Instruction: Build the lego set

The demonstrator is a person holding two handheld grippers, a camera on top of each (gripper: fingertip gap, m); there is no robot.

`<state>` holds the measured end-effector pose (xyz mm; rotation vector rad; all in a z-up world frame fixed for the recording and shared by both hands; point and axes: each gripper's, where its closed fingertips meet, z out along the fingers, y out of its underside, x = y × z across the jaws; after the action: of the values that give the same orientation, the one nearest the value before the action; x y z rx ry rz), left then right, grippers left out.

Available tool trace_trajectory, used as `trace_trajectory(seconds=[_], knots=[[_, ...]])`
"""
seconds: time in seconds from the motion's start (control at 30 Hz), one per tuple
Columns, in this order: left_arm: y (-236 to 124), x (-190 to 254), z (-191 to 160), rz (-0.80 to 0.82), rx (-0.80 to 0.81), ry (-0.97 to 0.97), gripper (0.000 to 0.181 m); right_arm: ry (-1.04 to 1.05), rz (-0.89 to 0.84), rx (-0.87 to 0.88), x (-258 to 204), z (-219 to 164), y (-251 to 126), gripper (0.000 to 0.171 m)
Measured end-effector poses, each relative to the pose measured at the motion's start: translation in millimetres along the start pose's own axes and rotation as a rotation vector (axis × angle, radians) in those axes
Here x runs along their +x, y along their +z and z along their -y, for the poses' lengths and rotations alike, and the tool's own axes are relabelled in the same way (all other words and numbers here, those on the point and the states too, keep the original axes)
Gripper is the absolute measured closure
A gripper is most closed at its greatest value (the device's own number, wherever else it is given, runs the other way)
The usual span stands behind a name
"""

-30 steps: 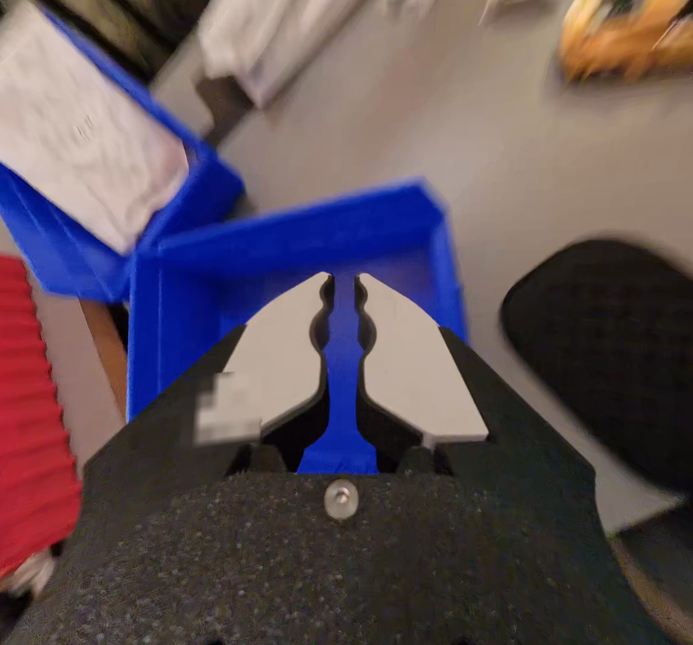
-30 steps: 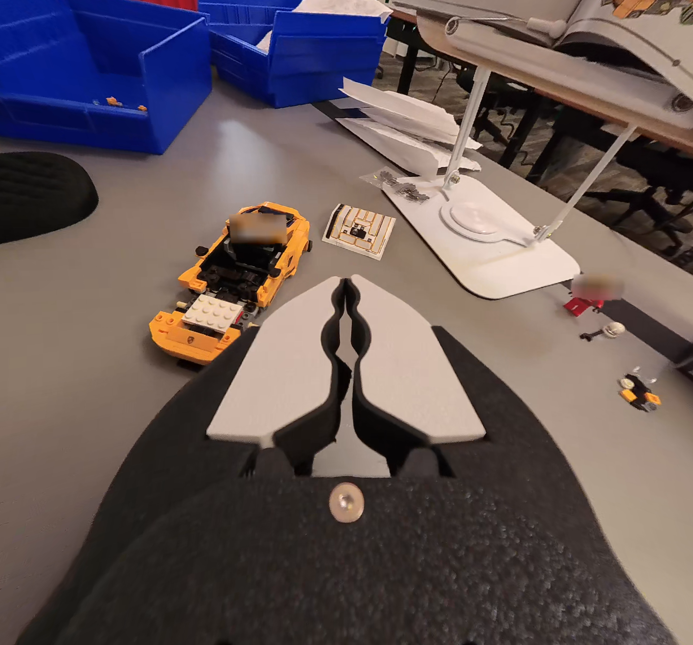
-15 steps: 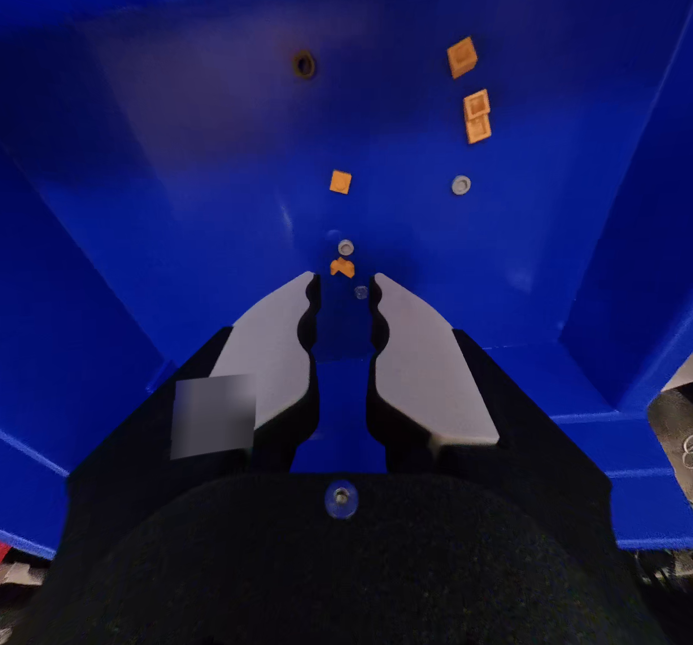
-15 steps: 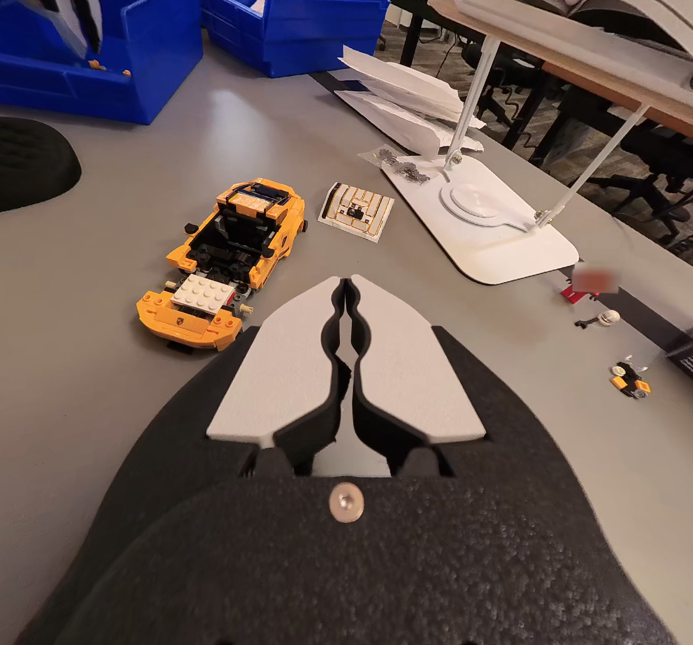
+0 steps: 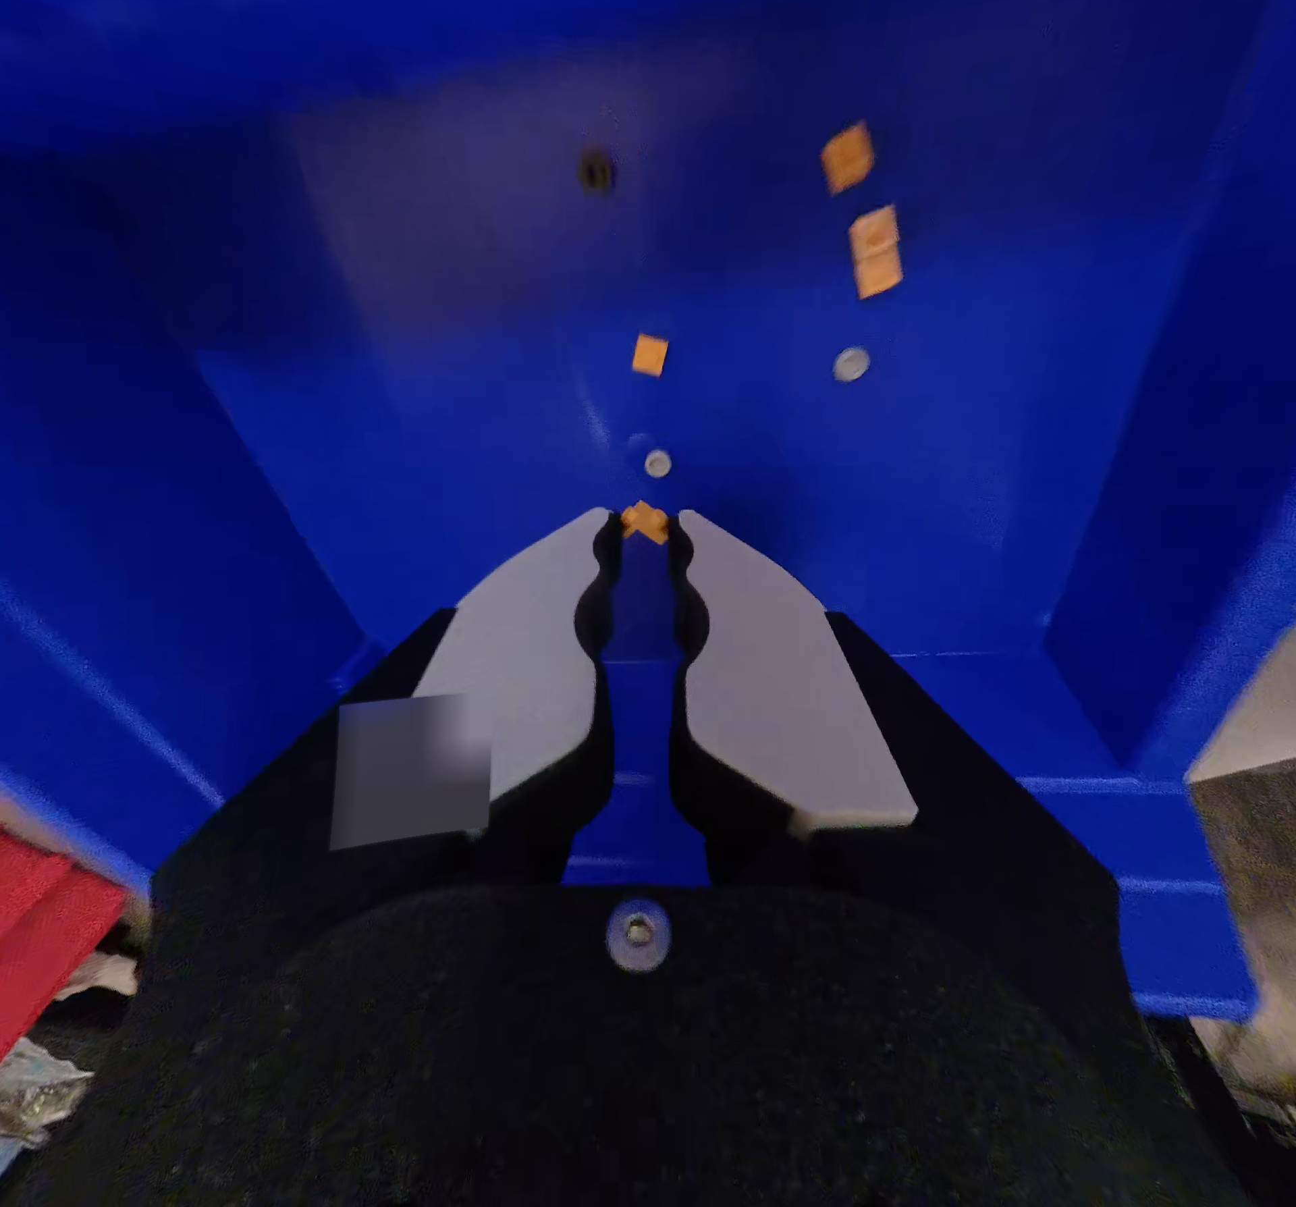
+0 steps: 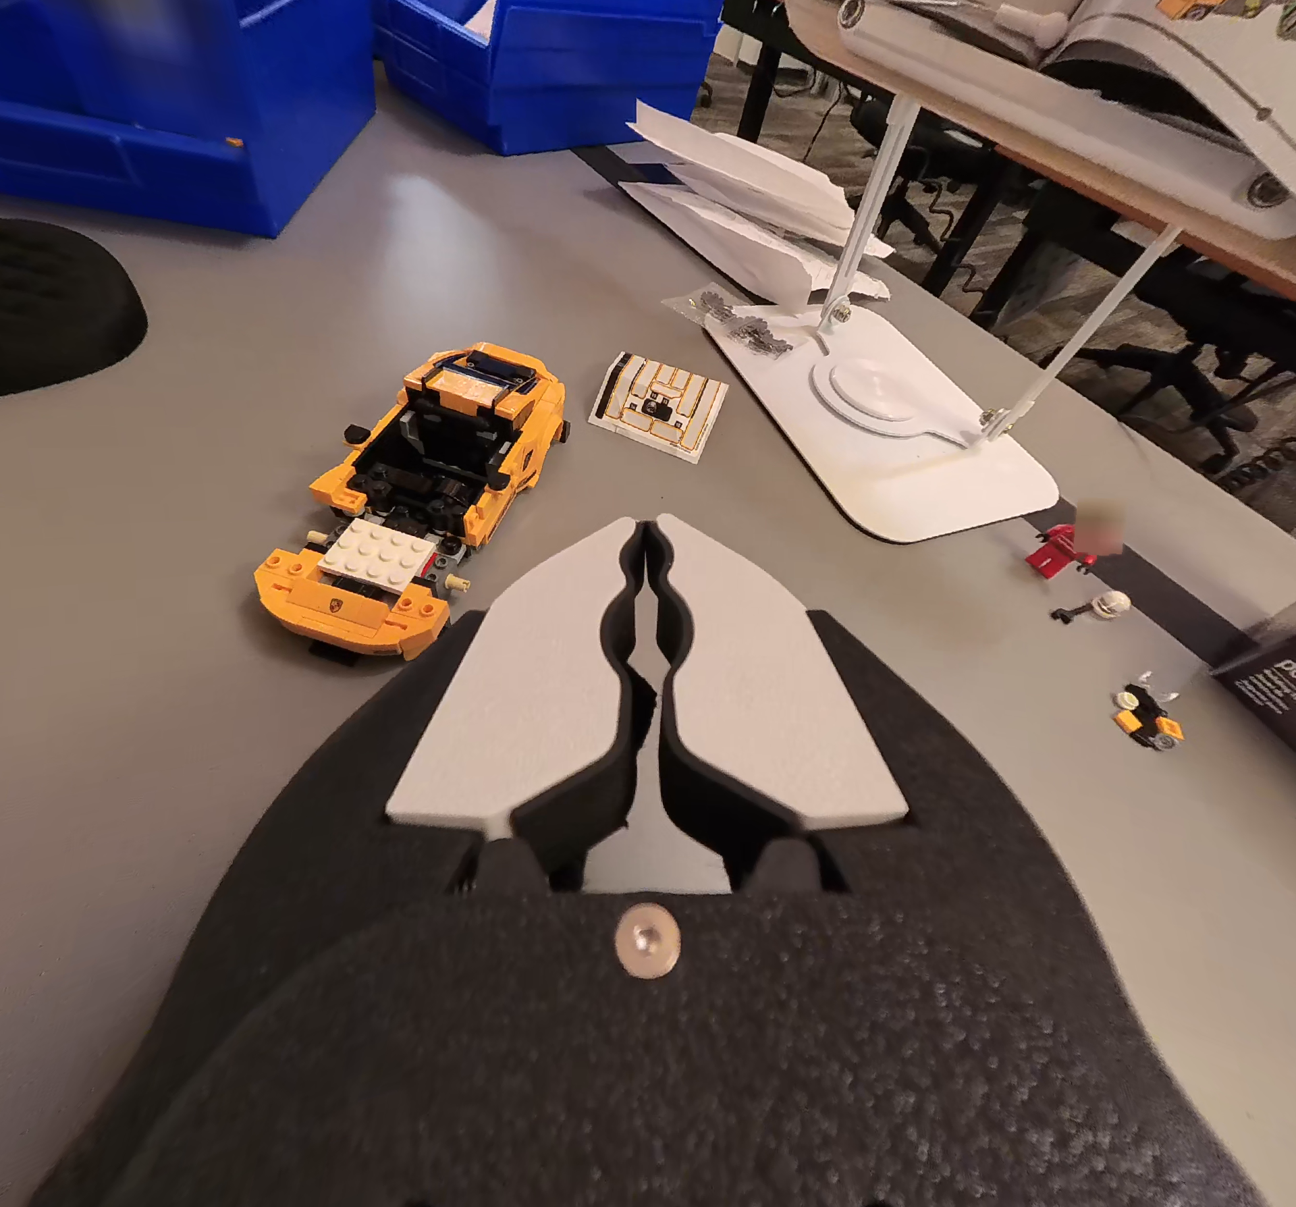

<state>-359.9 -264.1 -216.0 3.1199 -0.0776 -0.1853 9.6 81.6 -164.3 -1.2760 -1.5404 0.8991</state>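
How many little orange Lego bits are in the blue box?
5 small orange plastic Lego pieces: one between the left gripper's fingers, one mid-floor, three at upper right. The gripper may hide more.

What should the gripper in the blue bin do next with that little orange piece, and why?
Probably close a bit more on the small orange piece. The left gripper is down in the blue bin, jaws on either side of that piece, which looks barely pinched. A firm grip should come before lifting it toward the orange car.
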Motion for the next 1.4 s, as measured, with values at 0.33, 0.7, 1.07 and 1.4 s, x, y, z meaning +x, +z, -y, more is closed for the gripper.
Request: trace_trajectory(seconds=[0.33,0.7,1.07,1.4], knots=[[-73.7,219.2,150.1,-0.107,0.539,0.505,0.169,-0.023,-0.002,0.004,-2.7,1.8,-0.7,0.171],[-12.9,303.0,201.6,-0.255,0.552,0.638,0.169,-0.024,-0.027,0.013,3.9,-0.4,-2.6,0.171],[-5.1,311.9,207.0,-0.213,0.564,0.702,0.169,-0.005,-0.03,0.007,4.6,-4.0,0.3,0.171],[-4.9,313.8,207.1,-0.227,0.594,0.685,0.169,0.006,-0.028,0.013,3.5,-2.8,0.0,0.171]])
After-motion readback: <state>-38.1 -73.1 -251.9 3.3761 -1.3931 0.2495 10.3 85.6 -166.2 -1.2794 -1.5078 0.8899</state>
